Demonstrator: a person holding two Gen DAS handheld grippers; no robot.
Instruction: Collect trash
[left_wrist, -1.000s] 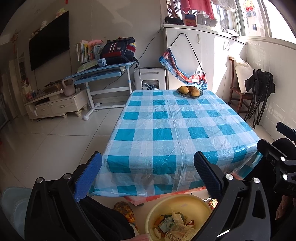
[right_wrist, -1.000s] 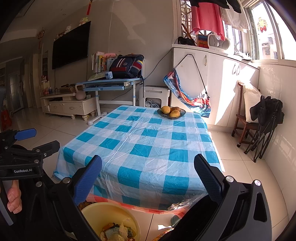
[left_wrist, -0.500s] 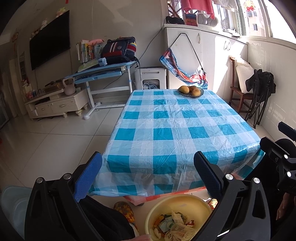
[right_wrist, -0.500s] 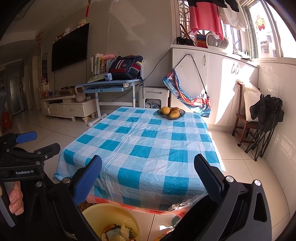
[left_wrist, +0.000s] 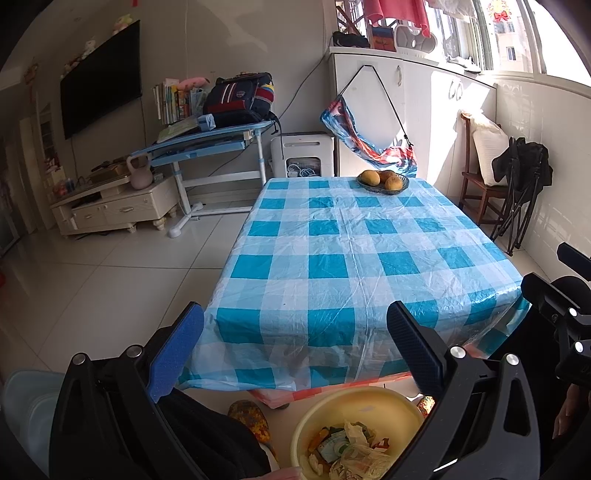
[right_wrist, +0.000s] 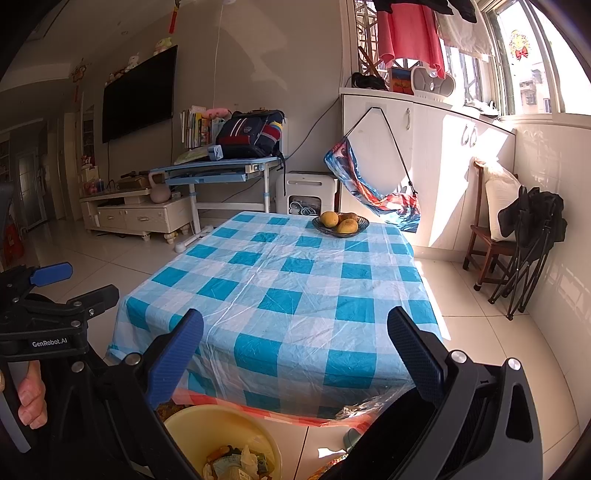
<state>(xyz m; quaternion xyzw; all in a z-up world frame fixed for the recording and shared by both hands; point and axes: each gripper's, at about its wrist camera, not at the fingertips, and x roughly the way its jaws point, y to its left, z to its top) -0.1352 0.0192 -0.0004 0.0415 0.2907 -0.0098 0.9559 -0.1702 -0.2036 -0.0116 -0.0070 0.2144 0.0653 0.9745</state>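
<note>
A wall-mounted TV (left_wrist: 99, 77) is seen at far left, with a low cabinet (left_wrist: 114, 206) beneath it carrying a kettlebell (left_wrist: 139, 177). Next along, a tilted blue desk (left_wrist: 210, 142) is loaded with books (left_wrist: 173, 103) and a backpack (left_wrist: 240, 98). A white appliance (left_wrist: 303, 155) is set against the wall beside it.

The middle is taken up by a table (left_wrist: 351, 258) under a blue-and-white checked cloth. Its only load is a fruit bowl (left_wrist: 383, 181) at the far end. A striped bag (left_wrist: 365, 140) is hung on the white cupboard behind. At far right, a wooden chair (left_wrist: 480, 184) with a cushion and a folded black chair (left_wrist: 524, 192) are placed by the tiled wall.

The left gripper (left_wrist: 295, 350) is held before the near table edge, fingers spread wide, nothing between them. The right gripper (right_wrist: 295, 350) is likewise spread wide and empty, over the table's near right corner. Each is partly seen in the other's view, at the frame edge.

The trash (left_wrist: 351, 450), wrappers and crumpled paper, is heaped in a yellow basin (left_wrist: 369, 402) on the floor, below the near table edge and under the grippers. The basin is partly hidden by the gripper bodies in both views. A patterned slipper (left_wrist: 251, 417) lies just left of it.

Against the frames one second back, the table and basin are unchanged; the right view is raised very slightly, and both grippers are as wide as before.
</note>
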